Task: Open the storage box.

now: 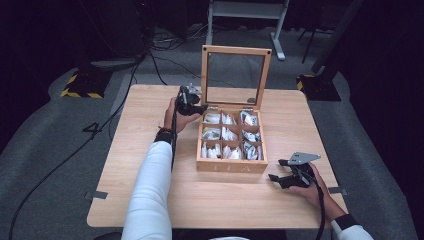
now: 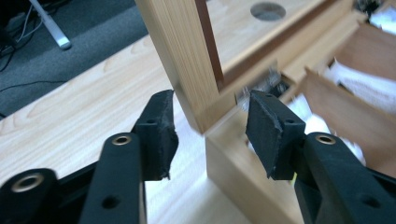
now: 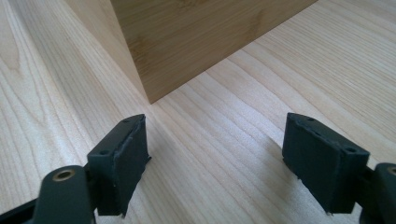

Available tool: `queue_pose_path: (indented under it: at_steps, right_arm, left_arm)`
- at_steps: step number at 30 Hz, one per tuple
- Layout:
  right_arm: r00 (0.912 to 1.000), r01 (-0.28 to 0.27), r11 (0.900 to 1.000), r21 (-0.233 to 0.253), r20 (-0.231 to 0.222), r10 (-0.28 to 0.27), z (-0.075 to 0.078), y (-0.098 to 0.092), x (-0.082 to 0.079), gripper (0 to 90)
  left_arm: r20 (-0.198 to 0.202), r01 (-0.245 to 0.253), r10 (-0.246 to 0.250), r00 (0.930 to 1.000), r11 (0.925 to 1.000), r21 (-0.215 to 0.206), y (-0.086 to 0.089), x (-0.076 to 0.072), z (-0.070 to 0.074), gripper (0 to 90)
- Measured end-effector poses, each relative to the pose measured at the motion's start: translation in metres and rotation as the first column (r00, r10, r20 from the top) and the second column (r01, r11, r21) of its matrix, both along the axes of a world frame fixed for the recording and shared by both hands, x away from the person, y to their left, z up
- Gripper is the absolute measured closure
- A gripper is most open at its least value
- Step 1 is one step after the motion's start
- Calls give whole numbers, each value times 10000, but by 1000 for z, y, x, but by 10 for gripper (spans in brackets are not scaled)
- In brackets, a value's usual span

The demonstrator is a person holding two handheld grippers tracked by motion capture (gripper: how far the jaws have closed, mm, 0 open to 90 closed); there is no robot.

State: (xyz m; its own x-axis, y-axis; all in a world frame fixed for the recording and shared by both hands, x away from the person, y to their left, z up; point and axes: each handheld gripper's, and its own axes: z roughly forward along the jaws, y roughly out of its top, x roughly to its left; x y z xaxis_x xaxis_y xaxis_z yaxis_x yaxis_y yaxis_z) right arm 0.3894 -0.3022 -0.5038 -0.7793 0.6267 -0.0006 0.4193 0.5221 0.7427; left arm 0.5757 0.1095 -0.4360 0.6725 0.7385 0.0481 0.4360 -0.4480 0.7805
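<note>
Nine compartments of teabags fill the open wooden tea box [image 1: 231, 166].

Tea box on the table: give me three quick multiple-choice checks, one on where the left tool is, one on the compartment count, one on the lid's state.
1. The left tool is at the tea box's:
A. front right corner
B. rear left corner, by the lid
C. middle compartment

2. The compartments number:
A. four
B. six
C. nine

3. The lid is:
A. shut flat
B. upright, open
C. lying on the table

Answers: 1 B, the open jaws straddle the lid frame at that corner; 2 C, a three-by-three grid; 3 B, it rises behind the box.
</note>
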Motion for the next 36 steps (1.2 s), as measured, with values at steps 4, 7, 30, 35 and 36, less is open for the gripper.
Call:
queue_pose_path:
  at_steps: [4,7,30,35,36]
  right_arm:
    - [10000,-24,10000,3,-1,24,0,0,0,227]
    - [10000,-31,10000,0,-6,31,0,0,0,227]
    - [9997,27,9990,451,244,-38,19,-7,-3,350]
    - [9989,-63,9973,732,478,28,31,-7,-5,368]
    - [9989,-114,9968,793,452,78,34,-8,-4,367]
  left_arm:
    - [36,109,-109,9999,9999,-21,7,-16,3,456]
    - [-29,297,-297,9996,9993,246,10,-29,5,388]
    - [263,287,-315,9992,9943,1023,62,-137,2,161]
    - [123,211,-224,9997,9948,998,76,-157,-8,162]
    - [104,232,-245,9996,9940,1069,78,-161,-9,162]
